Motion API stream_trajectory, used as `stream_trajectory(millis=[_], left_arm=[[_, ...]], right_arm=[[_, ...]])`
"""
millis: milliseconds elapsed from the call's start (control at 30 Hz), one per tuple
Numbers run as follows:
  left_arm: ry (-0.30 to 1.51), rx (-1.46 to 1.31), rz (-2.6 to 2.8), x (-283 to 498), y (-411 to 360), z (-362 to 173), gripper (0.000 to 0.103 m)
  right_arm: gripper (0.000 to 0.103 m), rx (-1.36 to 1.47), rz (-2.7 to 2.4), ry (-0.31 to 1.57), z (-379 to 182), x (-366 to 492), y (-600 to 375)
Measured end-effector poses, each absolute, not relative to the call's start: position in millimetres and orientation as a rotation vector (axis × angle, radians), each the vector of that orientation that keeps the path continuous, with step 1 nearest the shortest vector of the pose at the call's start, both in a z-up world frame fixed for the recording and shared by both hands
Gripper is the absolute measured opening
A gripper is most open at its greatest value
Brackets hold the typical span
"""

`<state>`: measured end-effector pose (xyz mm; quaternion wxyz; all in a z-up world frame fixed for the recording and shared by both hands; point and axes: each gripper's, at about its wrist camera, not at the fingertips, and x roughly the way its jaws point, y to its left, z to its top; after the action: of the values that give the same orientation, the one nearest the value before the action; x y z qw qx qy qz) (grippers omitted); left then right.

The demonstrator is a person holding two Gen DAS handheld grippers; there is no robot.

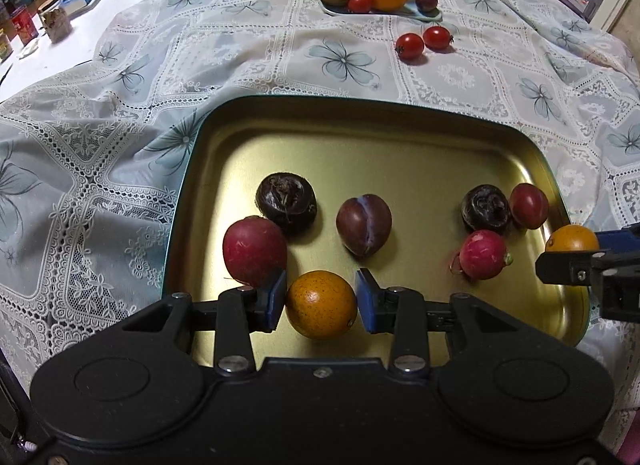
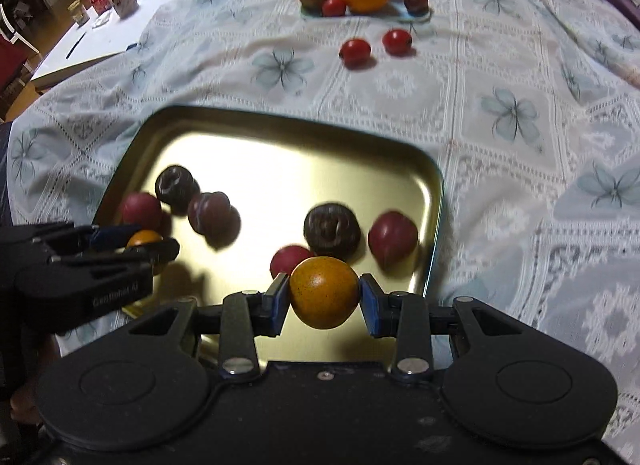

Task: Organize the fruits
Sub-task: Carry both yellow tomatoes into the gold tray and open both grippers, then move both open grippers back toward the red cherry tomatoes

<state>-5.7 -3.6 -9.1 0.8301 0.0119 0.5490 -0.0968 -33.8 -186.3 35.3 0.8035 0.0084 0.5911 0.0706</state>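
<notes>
Bench: lace tablecloth [image 1: 280, 77] with pale blue flower prints, creased, draped over the bench; boxes and jars crowd the bare white strip beyond its left edge
Tray: shallow gold metal tray [image 1: 360, 137], glossy, rounded corners, teal outer rim
Left claw: left claw [image 1: 321, 305] over the tray's near edge, blue pads on either side of a smooth speckled orange fruit [image 1: 321, 305]; the left pad touches it, a thin gap seems to show at the right pad, so a firm grip cannot be told
Right claw: right claw [image 2: 325, 299] at the tray's near right corner, pads pressed on a second orange fruit [image 2: 325, 293]
On the tray: two wrinkled dark fruits, a cleft purple plum [image 1: 363, 225], red radishes
Beyond the tray: two cherry tomatoes [image 1: 423, 43] on the cloth; farther on, a pale plate [image 1: 424, 15] with kiwi, orange, apple
</notes>
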Motion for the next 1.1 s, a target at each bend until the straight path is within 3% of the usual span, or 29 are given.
stream_trajectory(millis=[567, 1100], left_arm=[[1.16, 0.051, -0.227, -9.1, -7.5, -1.4, 0.047], [1.266, 0.073, -0.328, -1.4, -11.3, 8.9, 0.047]], right_arm=[[0.039, 0.038, 0.117, 1.316, 27.0, -31.8, -192.4], [0.039, 0.054, 0.107, 1.411, 20.0, -25.3, -192.9]])
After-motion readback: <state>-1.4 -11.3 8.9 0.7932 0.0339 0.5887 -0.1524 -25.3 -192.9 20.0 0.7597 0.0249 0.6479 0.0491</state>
